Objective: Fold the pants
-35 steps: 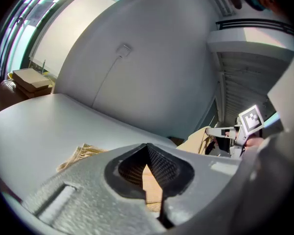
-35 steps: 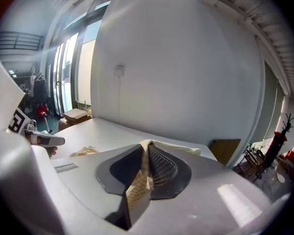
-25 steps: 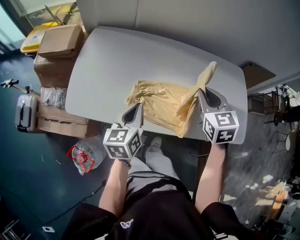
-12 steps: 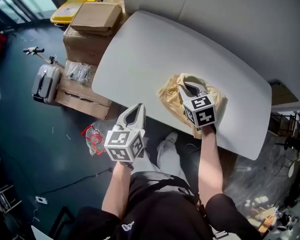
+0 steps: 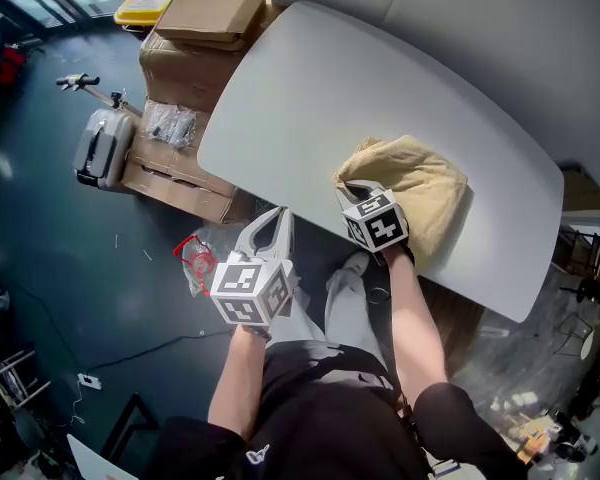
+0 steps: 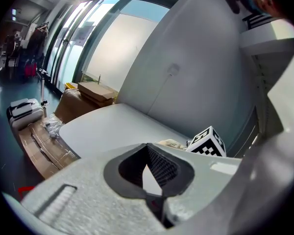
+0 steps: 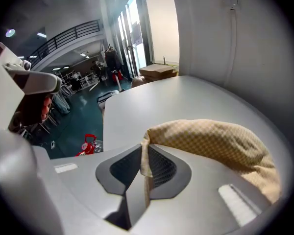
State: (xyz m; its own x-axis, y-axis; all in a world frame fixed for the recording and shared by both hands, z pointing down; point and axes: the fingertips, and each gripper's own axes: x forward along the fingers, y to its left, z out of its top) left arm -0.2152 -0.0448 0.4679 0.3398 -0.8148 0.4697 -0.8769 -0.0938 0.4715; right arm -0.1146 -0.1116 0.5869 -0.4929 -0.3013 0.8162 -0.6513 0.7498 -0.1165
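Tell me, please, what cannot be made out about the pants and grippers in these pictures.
- Head view: lower layers of the pants lie under the top fold; the right gripper covers part of their near edge.
- Left gripper view: the left gripper blocks nearly all of the pants.
- Right gripper view: which part of the pants is pinched; bunched fabric hides it.

No text, label or number can be read — anywhere.
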